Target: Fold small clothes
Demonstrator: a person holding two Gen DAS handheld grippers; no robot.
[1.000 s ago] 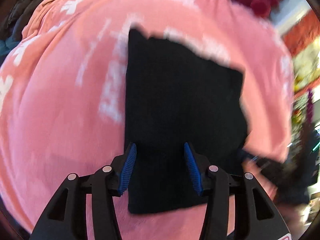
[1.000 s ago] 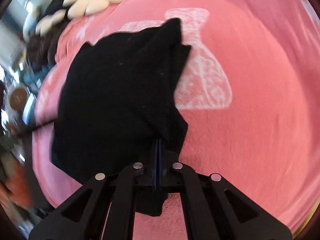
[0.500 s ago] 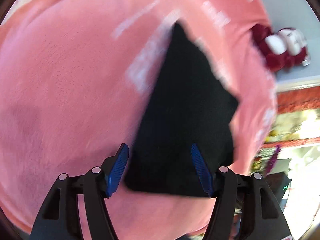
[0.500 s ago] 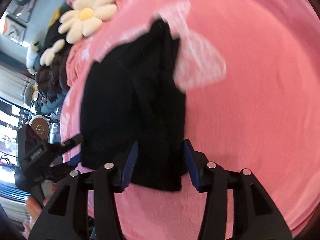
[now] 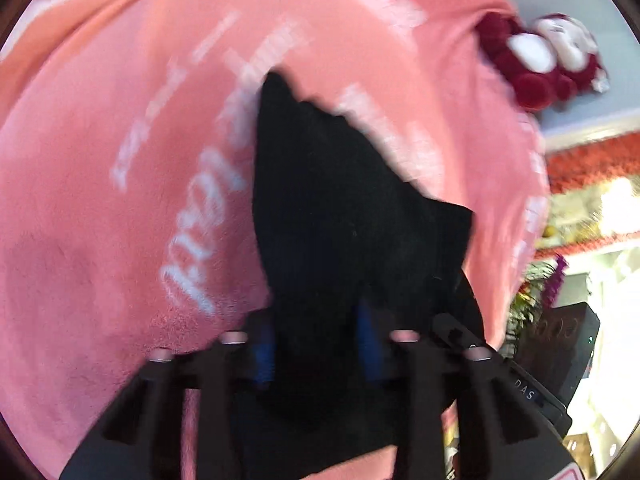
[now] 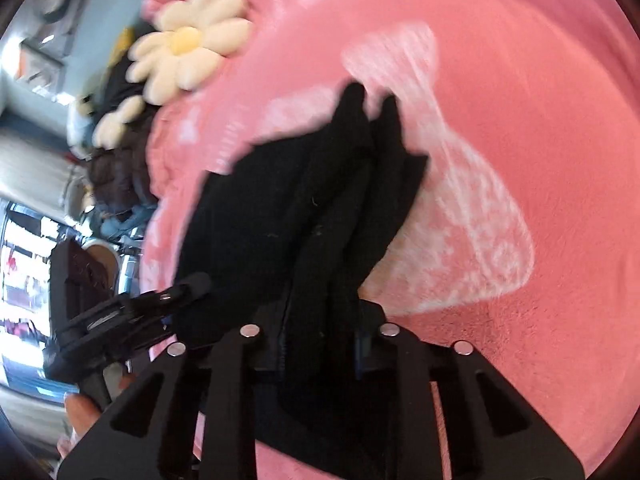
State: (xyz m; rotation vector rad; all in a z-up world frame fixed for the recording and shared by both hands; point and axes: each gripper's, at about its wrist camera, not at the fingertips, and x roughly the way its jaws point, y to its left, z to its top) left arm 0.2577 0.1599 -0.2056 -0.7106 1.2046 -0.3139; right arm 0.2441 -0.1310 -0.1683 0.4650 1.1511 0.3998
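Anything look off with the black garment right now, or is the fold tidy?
Not tidy. The black garment is bunched into uneven ridges with two peaks at its far end, rather than lying flat on the pink blanket. Its near edge sits between the open fingers of both the right gripper and left gripper.

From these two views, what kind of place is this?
Probably a bedroom or lived-in home room: the black garment lies on a pink printed fleece blanket, with a daisy-shaped plush cushion and a red-and-white plush toy at its edges.
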